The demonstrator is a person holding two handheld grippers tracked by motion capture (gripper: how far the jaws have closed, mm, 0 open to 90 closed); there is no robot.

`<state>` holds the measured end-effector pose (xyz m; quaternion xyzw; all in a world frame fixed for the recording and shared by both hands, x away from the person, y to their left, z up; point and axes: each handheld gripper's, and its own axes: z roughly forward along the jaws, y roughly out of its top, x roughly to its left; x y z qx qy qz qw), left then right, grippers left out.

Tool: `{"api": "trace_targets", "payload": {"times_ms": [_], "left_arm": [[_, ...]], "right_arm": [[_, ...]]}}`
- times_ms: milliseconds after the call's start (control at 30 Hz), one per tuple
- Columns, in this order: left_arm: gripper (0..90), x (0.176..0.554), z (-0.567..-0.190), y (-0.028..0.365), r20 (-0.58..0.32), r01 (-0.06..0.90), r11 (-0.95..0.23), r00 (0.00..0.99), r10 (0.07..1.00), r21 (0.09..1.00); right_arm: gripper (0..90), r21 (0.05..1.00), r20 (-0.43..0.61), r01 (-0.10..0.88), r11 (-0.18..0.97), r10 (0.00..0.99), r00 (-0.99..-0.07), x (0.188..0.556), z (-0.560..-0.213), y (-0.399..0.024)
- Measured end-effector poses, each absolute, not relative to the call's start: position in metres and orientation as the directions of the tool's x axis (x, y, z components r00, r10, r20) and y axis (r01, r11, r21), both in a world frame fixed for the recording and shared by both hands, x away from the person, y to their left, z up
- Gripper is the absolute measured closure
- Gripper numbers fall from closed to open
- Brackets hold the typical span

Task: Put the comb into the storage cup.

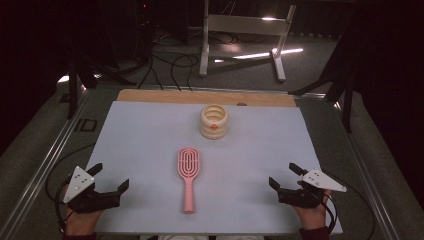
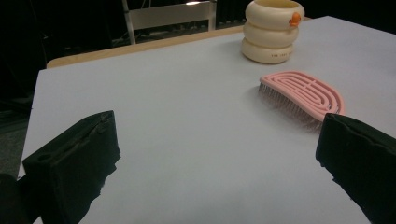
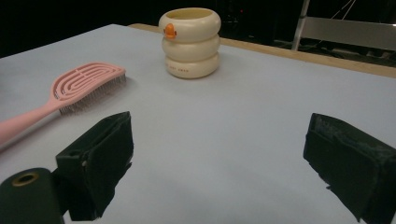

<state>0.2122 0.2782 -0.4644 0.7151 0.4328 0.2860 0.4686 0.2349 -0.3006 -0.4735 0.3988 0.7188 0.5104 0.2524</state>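
A pink hairbrush point(image 1: 188, 172) lies bristles down in the middle of the pale blue mat point(image 1: 150, 135), handle toward the near edge. Behind it stands a cream ribbed cup point(image 1: 214, 121) with a small orange mark on its side. My left gripper point(image 1: 109, 176) rests at the near left corner, jaws wide apart and empty. My right gripper point(image 1: 284, 175) rests at the near right, also open with nothing between the jaws. From the left gripper view the hairbrush point(image 2: 303, 93) and cup point(image 2: 273, 30) lie ahead to the right; from the right gripper view the hairbrush point(image 3: 79, 91) and cup point(image 3: 190, 42) lie ahead to the left.
A wooden table edge point(image 1: 200, 96) shows beyond the mat. Past it, on the dark floor, stand a white frame point(image 1: 242, 30) and loose cables point(image 1: 170, 65). Metal rails run along both sides of the table.
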Motion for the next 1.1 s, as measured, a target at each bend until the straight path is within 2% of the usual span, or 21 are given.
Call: {"api": "trace_targets", "payload": {"times_ms": [500, 767, 1100], "left_arm": [[0.1, 0.212, -0.458, 0.276, 0.006, 0.329, -0.182, 0.471, 0.882, 0.927], [0.1, 0.215, -0.453, 0.265, 0.041, 0.251, -0.188, 0.496, 0.867, 0.950], [0.1, 0.220, -0.454, 0.252, 0.008, 0.286, -0.179, 0.513, 0.858, 0.941]], "right_arm": [[8.3, 0.927, 0.044, 0.332, 0.172, 0.833, -0.552, 0.236, -0.477, -0.297], [8.5, 0.929, 0.029, 0.321, 0.183, 0.829, -0.559, 0.236, -0.479, -0.293], [8.5, 0.932, 0.028, 0.315, 0.180, 0.830, -0.557, 0.237, -0.479, -0.294]]}}
